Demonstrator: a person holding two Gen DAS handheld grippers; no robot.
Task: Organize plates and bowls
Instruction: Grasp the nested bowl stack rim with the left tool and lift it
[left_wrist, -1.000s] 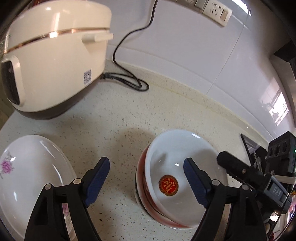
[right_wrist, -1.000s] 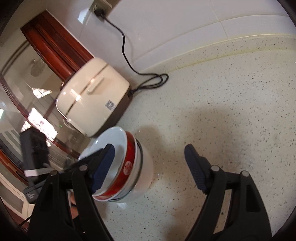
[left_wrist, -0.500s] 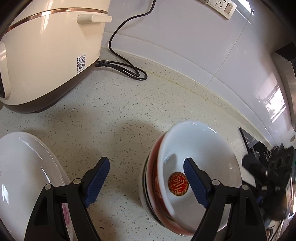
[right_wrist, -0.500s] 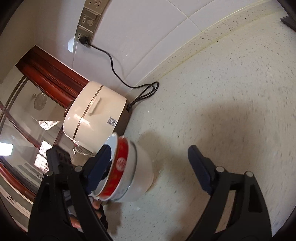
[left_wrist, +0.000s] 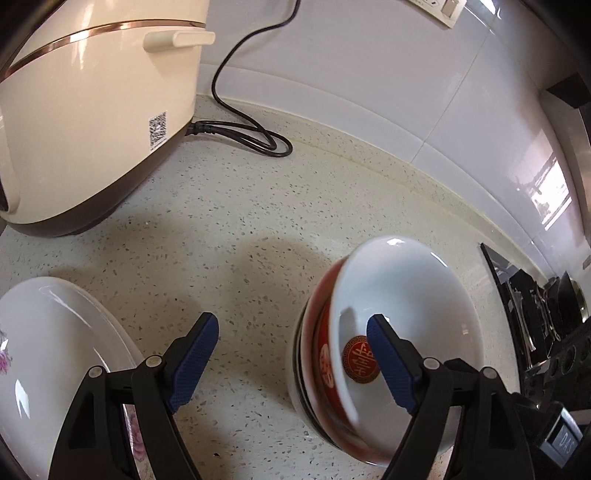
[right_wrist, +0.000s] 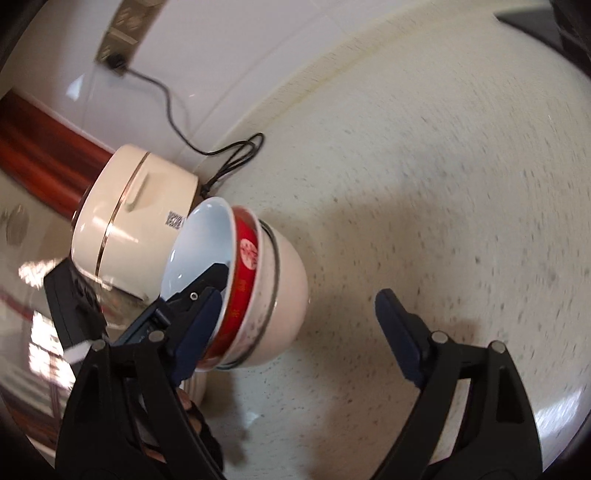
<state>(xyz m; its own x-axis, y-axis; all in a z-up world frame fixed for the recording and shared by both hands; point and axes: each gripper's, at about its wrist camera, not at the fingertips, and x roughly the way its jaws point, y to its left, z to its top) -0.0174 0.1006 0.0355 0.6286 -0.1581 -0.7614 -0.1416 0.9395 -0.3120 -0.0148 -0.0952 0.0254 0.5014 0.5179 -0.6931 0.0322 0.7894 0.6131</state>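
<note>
A nested stack of glossy ceramic bowls (left_wrist: 402, 332), red-banded over plain white, sits on the speckled pale stone counter (left_wrist: 240, 229) at about four o'clock in the left wrist view. The left gripper (left_wrist: 291, 360) is spread wide, one finger inside the top bowl, gripping nothing. The right gripper (right_wrist: 295, 332) gapes empty too. The stacking step looks finished; next probably comes the white flowered plate (left_wrist: 48, 354) at eight o'clock, cut off by the frame. The right view is blurred.

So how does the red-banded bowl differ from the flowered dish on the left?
The red-banded bowl is deep, with a red outside and a red seal inside; the flowered dish is shallow, white, with pink flowers. The bowl sits nested on another bowl, tilted, with one finger of the left claw inside its rim; the dish lies apart, outside the claw. Both have glossy white insides.
</note>
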